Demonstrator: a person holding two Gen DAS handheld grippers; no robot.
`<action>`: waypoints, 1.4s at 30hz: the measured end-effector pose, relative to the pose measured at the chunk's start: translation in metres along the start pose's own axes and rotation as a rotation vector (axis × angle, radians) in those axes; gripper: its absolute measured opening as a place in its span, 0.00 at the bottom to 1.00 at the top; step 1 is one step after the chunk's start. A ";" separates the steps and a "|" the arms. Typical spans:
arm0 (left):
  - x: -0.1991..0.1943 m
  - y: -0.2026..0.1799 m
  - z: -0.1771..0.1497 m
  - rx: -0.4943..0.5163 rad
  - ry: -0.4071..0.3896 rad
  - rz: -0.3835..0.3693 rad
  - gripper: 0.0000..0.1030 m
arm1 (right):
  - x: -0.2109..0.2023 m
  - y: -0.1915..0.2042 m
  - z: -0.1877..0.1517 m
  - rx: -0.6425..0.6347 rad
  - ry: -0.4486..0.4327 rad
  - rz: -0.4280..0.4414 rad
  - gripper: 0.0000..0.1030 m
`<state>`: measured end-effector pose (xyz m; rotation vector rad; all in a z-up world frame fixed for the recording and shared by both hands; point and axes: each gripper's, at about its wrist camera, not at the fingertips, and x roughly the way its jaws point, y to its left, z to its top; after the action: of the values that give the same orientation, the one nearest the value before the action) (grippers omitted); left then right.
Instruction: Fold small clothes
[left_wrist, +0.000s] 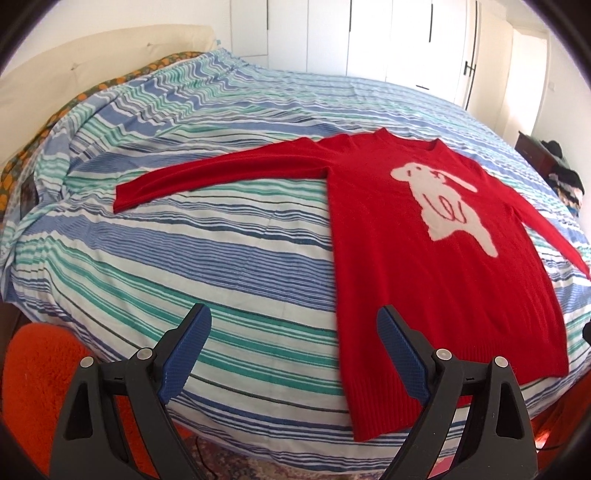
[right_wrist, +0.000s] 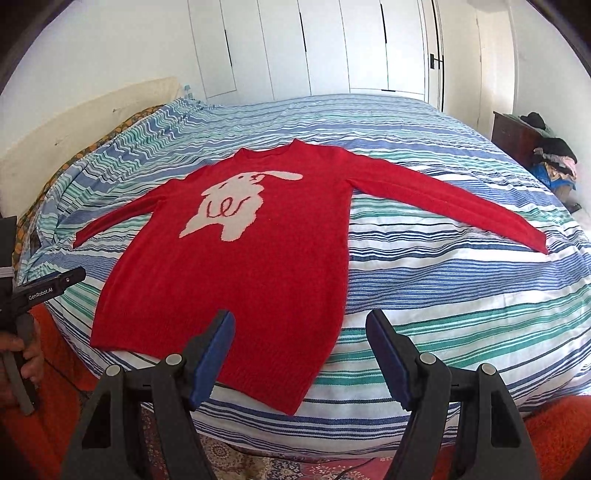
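Right wrist view fills most of its frame with a bed under a striped duvet (right_wrist: 424, 266) in blue, green and white; white wardrobe doors (right_wrist: 332, 48) span the top, and a cream headboard (right_wrist: 74, 125) runs along the upper left. Spread flat at centre-left of this frame lies a red sweater (right_wrist: 258, 280) with a white rabbit motif (right_wrist: 236, 206) on its chest, collar toward the wardrobe, both sleeves stretched outward, hem near the bed's lower edge. At the right edge a dark wooden dresser (right_wrist: 513, 136) carries a heap of clothes (right_wrist: 554, 158). An orange rug (right_wrist: 554, 435) shows at the lower right. Along the bottom, the right gripper (right_wrist: 300, 332) hovers above the hem with its blue-padded jaws spread apart, holding nothing. At the left edge a hand (right_wrist: 22, 358) grips the other tool's handle

Left wrist view places the sweater (left_wrist: 424, 277) at centre-right, one sleeve reaching toward the left of the frame. At the bottom, the left gripper (left_wrist: 293, 325) hangs above the duvet (left_wrist: 184, 258), just left of the hem, jaws wide apart and empty
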<state>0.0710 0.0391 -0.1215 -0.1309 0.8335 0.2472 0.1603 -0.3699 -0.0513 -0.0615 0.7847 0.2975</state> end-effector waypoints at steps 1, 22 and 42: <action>0.001 0.001 0.000 -0.003 0.004 0.000 0.89 | 0.000 0.000 -0.001 -0.001 0.001 -0.001 0.71; 0.004 0.010 0.000 -0.030 0.008 0.027 0.90 | 0.004 0.000 -0.001 0.003 0.025 0.003 0.71; 0.017 0.015 -0.001 -0.051 0.058 0.064 0.90 | -0.001 -0.248 0.047 0.784 -0.167 0.106 0.71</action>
<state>0.0772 0.0565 -0.1348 -0.1605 0.8901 0.3260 0.2632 -0.6000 -0.0305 0.7350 0.6946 0.0774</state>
